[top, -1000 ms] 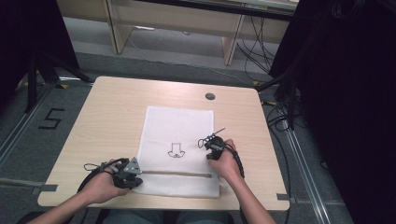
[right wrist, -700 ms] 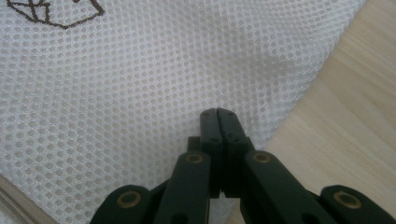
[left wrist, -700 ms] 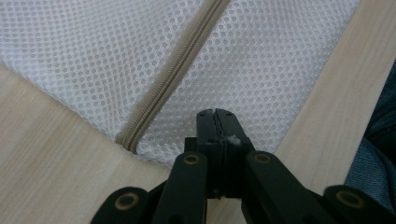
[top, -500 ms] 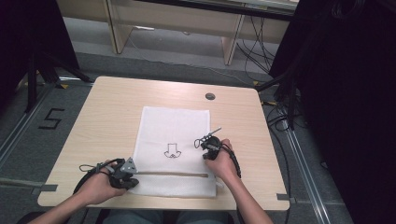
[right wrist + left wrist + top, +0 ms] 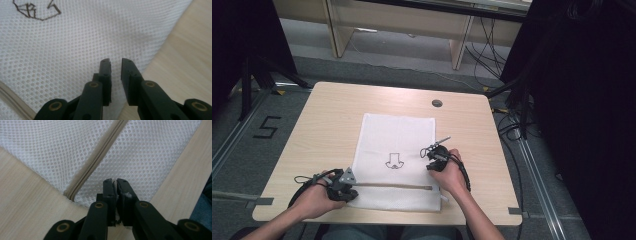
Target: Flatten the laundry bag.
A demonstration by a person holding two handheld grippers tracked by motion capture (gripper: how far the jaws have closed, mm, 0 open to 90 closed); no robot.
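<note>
A white mesh bag (image 5: 394,145) lies flat on the wooden table (image 5: 327,115), with a small black drawing (image 5: 394,162) on it and a tan zipper (image 5: 392,186) across its near end. My left gripper (image 5: 354,191) rests at the bag's near-left corner. In the left gripper view its tips (image 5: 116,182) hover over the mesh (image 5: 150,152) beside the zipper (image 5: 97,157). Its jaws have just been opening and stand a thin slit apart. My right gripper (image 5: 428,152) sits near the bag's right edge. Its jaws (image 5: 115,62) have just been opening too, with a clear gap and nothing between them, above the mesh (image 5: 62,50).
A round cable hole (image 5: 437,103) sits in the table's far right part. Bare wood flanks the bag on both sides. Black curtains and cables (image 5: 512,120) stand to the right of the table, and a taped "5" (image 5: 266,127) marks the floor at left.
My left hand has slid a little to the left along the bag's near edge. The right hand has stayed where it was.
</note>
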